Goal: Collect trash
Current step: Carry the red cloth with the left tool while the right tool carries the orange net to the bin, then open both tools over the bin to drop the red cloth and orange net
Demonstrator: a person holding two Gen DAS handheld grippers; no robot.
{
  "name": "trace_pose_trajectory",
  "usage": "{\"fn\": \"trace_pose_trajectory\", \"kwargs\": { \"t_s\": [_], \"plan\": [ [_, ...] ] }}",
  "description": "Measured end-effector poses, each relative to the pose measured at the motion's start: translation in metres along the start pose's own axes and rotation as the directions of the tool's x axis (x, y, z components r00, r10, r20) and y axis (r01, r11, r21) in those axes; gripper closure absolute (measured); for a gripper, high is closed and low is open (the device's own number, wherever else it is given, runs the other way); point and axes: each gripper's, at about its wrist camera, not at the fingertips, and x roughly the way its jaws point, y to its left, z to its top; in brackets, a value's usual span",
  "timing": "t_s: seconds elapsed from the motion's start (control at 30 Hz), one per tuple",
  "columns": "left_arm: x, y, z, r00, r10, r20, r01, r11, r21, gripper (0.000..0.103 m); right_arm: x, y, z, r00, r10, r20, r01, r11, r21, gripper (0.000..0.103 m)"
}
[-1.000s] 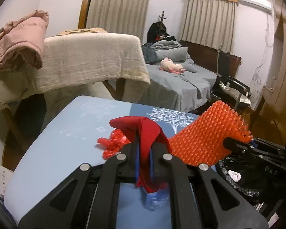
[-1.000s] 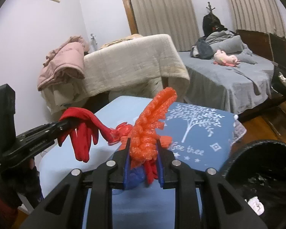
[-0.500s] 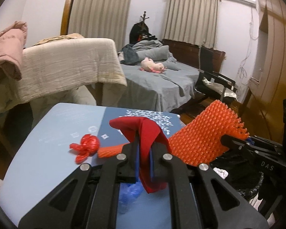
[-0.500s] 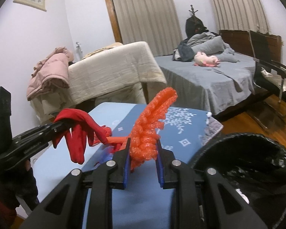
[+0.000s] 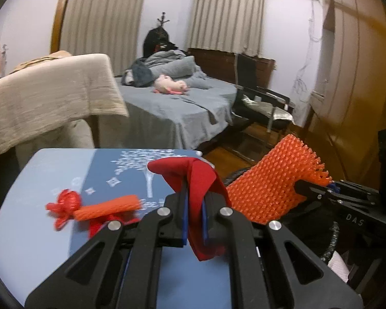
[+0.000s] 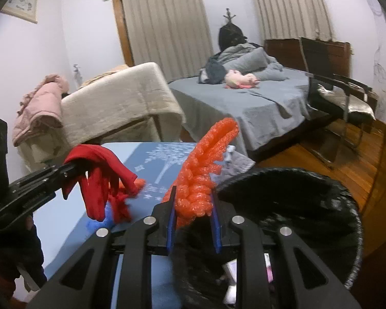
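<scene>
My left gripper [image 5: 194, 213] is shut on a red cloth scrap [image 5: 193, 177] that droops over both sides of the fingers; the same red cloth [image 6: 100, 177] hangs from the left gripper [image 6: 72, 167] in the right wrist view. My right gripper [image 6: 193, 206] is shut on an orange foam net [image 6: 205, 167], held above the near rim of a black-lined trash bin [image 6: 308, 206]. The orange net [image 5: 267, 180] and right gripper [image 5: 303, 185] also show at right in the left wrist view. A rolled orange net [image 5: 108, 207] and red mesh scrap [image 5: 64, 204] lie on the blue table [image 5: 38, 219].
Beyond the table stand a cloth-draped chair [image 5: 51, 97], a grey bed [image 5: 172, 103] with a pink plush toy [image 5: 169, 87], and a black metal chair [image 5: 262, 103] on the wooden floor. The bin [image 5: 332, 242] holds some white and pink litter. A gloved hand [image 6: 12, 244] holds the left gripper.
Both grippers have swung to the right with their loads. The bin has come nearer and now lies under the right gripper. The table scraps have slid leftward in view.
</scene>
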Motion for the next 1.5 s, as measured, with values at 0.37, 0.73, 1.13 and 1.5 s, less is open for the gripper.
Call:
{"fn": "trace_pose_trajectory", "kwargs": {
  "t_s": [0.37, 0.73, 1.13, 1.5],
  "plan": [
    [0.046, -0.066, 0.000, 0.990, -0.134, -0.034, 0.136, 0.989, 0.065, 0.096, -0.020, -0.061, -0.017, 0.991, -0.131, -0.015, 0.132, 0.989, 0.067, 0.081],
    [0.083, -0.114, -0.007, 0.968, -0.232, -0.090, 0.241, 0.966, 0.099, 0.096, -0.033, -0.107, -0.034, 0.975, -0.219, -0.037, 0.222, 0.968, 0.116, 0.080],
    [0.101, -0.114, -0.025, 0.943, -0.275, -0.188, 0.292, 0.954, 0.071, 0.049, -0.034, -0.120, -0.042, 0.966, -0.254, -0.044, 0.257, 0.956, 0.141, 0.053],
    [0.060, -0.063, -0.018, 0.987, -0.134, -0.090, 0.139, 0.989, 0.056, 0.016, -0.034, -0.099, -0.036, 0.967, -0.253, -0.007, 0.251, 0.959, 0.134, 0.012]
  ]
}}
